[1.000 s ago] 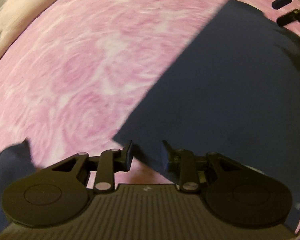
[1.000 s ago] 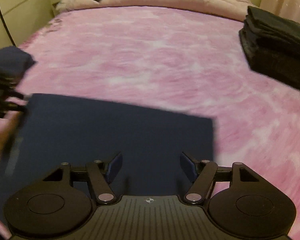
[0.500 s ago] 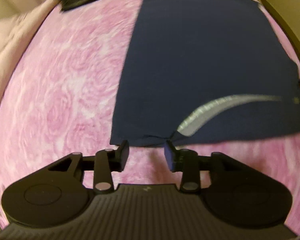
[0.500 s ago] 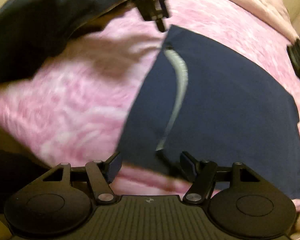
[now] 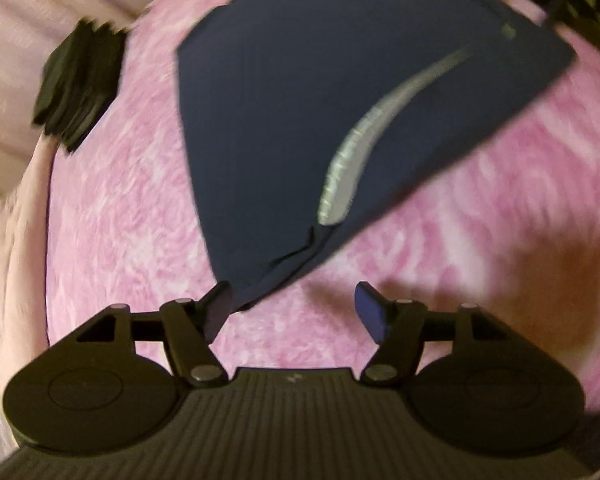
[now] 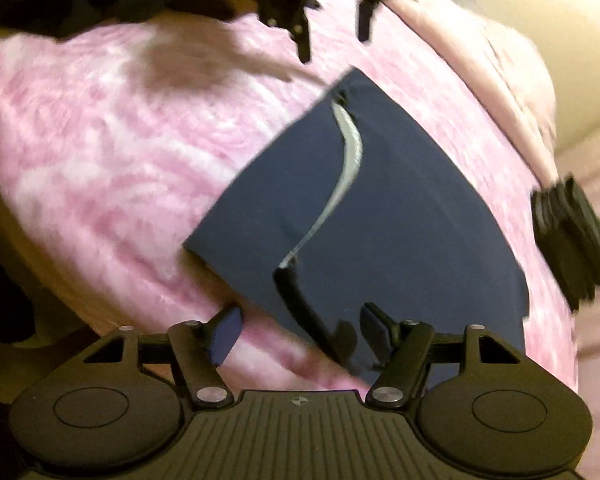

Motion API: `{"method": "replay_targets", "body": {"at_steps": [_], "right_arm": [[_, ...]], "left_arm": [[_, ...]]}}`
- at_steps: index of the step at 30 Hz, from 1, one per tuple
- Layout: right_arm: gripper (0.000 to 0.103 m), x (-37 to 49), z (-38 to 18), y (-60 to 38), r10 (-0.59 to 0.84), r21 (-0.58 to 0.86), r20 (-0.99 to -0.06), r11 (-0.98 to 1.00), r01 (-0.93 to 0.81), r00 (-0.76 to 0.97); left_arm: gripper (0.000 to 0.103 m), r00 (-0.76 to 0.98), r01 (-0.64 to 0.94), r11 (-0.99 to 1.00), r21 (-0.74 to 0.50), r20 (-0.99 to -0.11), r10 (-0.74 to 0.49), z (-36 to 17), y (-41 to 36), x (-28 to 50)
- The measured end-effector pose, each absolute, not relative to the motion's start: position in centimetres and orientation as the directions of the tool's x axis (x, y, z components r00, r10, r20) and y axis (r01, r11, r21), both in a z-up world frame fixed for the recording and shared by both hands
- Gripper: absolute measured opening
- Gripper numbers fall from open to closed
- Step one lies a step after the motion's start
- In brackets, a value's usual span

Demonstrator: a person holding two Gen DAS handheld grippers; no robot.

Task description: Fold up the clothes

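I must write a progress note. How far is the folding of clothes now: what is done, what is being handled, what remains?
Done: a stack of dark folded clothes lies on the pink blanket, and the navy garment lies flat in a folded shape. In hand: nothing; the left gripper, whose jaws have just been opening, stands off its corner, and the right gripper is open over its edge. Left: probably another fold, then stacking.

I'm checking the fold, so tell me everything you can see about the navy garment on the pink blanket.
The navy garment lies flat on the pink blanket, folded into a rough rectangle of smooth, thin-looking fabric. A pale grey ribbed strip curves along an inner edge, and a dark cord trails from its end. One corner is slightly rumpled. The left gripper, jaws just opened, sits at that corner without gripping; the right gripper stands open over the opposite end.
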State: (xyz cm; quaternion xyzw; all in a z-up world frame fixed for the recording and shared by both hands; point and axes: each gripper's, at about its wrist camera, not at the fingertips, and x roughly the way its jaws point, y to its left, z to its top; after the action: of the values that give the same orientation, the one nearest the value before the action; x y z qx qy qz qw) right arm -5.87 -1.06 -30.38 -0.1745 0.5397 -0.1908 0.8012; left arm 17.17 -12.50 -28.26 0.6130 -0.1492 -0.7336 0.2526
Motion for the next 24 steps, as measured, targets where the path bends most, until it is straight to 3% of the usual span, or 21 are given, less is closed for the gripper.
{"method": "replay_targets", "body": {"at_steps": [10,15,17,22,24], "right_arm": [[0.067,-5.7,-28.6,-3.2,-0.544,-0.491,-0.756,0.839,0.235,0.364],[0.067,-5.9,-28.3,-2.9,-0.546,-0.482,-0.761,0.837,0.257,0.352],[0.067,-6.5,-28.2,-2.4,-0.539,-0.473,-0.766,0.841,0.262,0.349],[0.067,-6.7,-28.6,-1.0,-0.513,-0.465,-0.775,0.859,0.216,0.371],[0.067,-6.3,-28.9,-0.3,-0.496,-0.467,-0.775,0.867,0.173,0.393]], "left_arm": [[0.063,-0.161,-0.08,-0.783,0.617,-0.783,-0.601,-31.7,-12.9,16.9],[0.056,-0.194,-0.224,-0.698,0.68,-0.733,-0.651,-33.8,-13.4,17.5],[0.042,-0.195,-0.246,-0.68,0.691,-0.722,-0.663,-34.2,-13.9,18.0],[0.013,-0.168,-0.124,-0.746,0.654,-0.755,-0.634,-33.5,-16.4,18.1],[0.007,-0.17,-0.075,-0.775,0.628,-0.773,-0.611,-33.0,-17.1,18.1]]}}
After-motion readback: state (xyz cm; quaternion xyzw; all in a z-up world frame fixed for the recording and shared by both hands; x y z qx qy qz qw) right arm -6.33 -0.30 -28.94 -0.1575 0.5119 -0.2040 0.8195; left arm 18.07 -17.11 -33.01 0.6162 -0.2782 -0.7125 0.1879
